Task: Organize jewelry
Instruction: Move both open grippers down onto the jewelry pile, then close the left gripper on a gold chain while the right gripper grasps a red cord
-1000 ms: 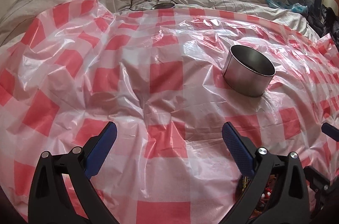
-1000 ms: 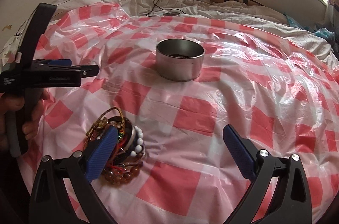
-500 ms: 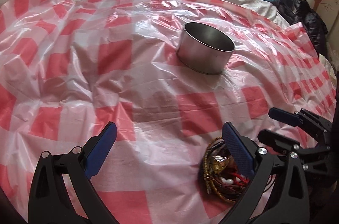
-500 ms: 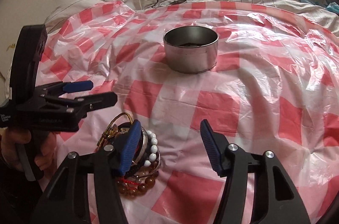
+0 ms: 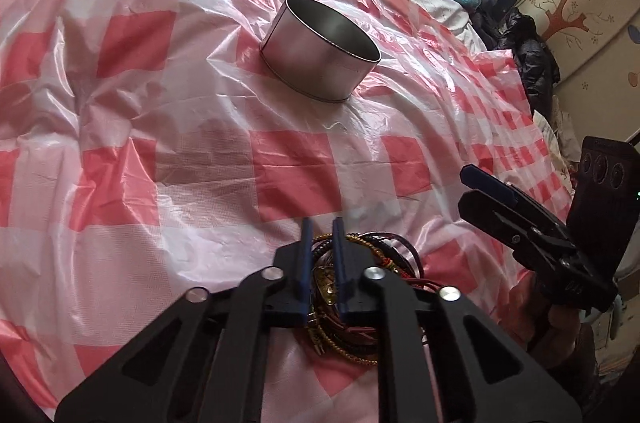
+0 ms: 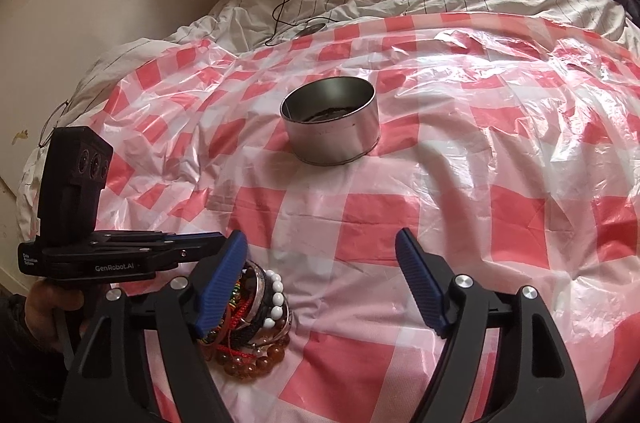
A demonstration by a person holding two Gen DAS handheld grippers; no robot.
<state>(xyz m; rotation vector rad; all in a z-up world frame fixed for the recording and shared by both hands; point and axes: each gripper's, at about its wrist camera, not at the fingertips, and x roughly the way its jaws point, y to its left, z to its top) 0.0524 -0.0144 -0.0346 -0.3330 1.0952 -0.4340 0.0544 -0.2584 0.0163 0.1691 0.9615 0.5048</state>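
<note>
Right wrist view alone shows dark contents in the tin (image 6: pixel 336 139); right fingers (image 6: pixel 420 287) opening, empty; left fingers (image 5: pixel 339 251) closed over bracelets (image 5: pixel 360 347).

The left gripper's fingers (image 5: pixel 304 255) hide much of the bracelet pile (image 5: pixel 360 303), so any grip is unclear.

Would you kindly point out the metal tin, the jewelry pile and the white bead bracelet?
metal tin (image 6: pixel 340 137), right wrist view, outer side wall.
jewelry pile (image 6: pixel 248 363), right wrist view, amber beads in front.
white bead bracelet (image 6: pixel 277 299), right wrist view, one bead.
</note>
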